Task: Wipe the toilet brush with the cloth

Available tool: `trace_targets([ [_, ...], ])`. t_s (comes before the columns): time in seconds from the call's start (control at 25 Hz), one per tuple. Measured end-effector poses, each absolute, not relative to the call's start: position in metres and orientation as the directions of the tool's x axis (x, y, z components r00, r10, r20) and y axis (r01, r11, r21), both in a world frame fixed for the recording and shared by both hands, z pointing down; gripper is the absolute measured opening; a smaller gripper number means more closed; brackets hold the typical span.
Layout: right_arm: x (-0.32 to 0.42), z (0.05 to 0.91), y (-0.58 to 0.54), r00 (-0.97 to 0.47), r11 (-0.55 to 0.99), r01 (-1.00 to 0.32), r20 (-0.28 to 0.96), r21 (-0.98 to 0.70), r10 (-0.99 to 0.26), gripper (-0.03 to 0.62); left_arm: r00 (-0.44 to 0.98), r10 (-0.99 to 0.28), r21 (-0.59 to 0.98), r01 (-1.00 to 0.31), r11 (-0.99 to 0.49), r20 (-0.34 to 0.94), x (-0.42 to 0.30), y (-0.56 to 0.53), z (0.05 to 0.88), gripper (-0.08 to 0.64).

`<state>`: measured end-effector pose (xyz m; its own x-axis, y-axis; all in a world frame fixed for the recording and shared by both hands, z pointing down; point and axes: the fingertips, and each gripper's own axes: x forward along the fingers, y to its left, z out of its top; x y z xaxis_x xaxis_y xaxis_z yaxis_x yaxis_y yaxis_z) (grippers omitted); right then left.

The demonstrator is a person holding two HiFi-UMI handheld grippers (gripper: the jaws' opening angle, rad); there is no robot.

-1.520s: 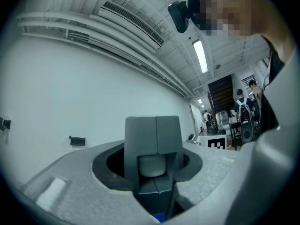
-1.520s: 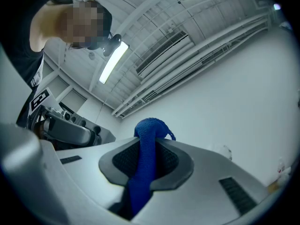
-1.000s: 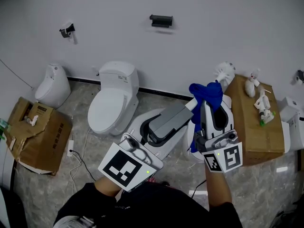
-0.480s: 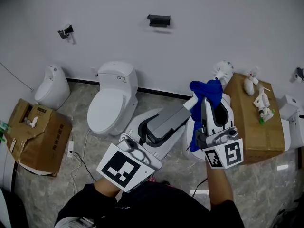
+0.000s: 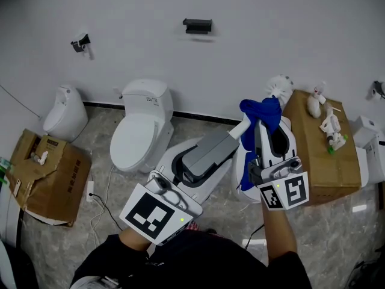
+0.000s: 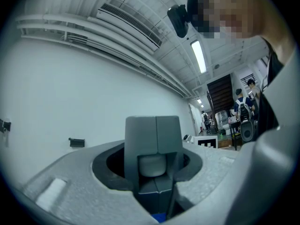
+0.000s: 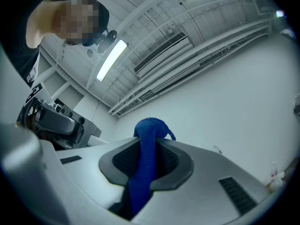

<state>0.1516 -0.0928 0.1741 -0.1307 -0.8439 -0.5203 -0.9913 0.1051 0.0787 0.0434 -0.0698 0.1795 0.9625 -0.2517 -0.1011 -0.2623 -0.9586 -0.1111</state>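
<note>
The toilet brush has its white bristle head (image 5: 280, 88) pointing up and away, near the right cardboard box. My left gripper (image 5: 233, 137) is shut on the brush's white handle (image 5: 244, 126); in the left gripper view the pale handle end (image 6: 152, 165) sits pinched between the grey pads. A blue cloth (image 5: 261, 114) is bunched around the handle just below the bristles. My right gripper (image 5: 264, 130) is shut on that cloth, which stands up between its jaws as a blue strip (image 7: 145, 163). The stretch of handle under the cloth is hidden.
On the marble floor stand a white toilet (image 5: 141, 131) and a small urinal (image 5: 63, 110) by the wall. An open cardboard box (image 5: 45, 173) lies at the left. Another box (image 5: 316, 149) at the right carries white odds and ends. A dark fixture (image 5: 197, 26) hangs on the wall.
</note>
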Motion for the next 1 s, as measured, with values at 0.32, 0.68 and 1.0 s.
trace_targets([
  [0.32, 0.157, 0.175, -0.094, -0.11, 0.085, -0.994, -0.515, 0.073, -0.85, 0.064, 0.964, -0.246, -0.112, -0.257, -0.96, -0.101, 0.041, -0.069, 0.179, 0.179],
  [0.68, 0.166, 0.179, -0.097, -0.083, 0.057, -0.996, -0.506, 0.066, -0.859, 0.064, 0.965, -0.243, -0.108, -0.253, -0.961, -0.099, 0.039, -0.069, 0.18, 0.179],
  [1.0, 0.172, 0.179, -0.099, -0.07, 0.042, -0.997, -0.496, 0.069, -0.865, 0.064, 0.965, -0.242, -0.108, -0.252, -0.962, -0.103, 0.038, -0.068, 0.178, 0.179],
])
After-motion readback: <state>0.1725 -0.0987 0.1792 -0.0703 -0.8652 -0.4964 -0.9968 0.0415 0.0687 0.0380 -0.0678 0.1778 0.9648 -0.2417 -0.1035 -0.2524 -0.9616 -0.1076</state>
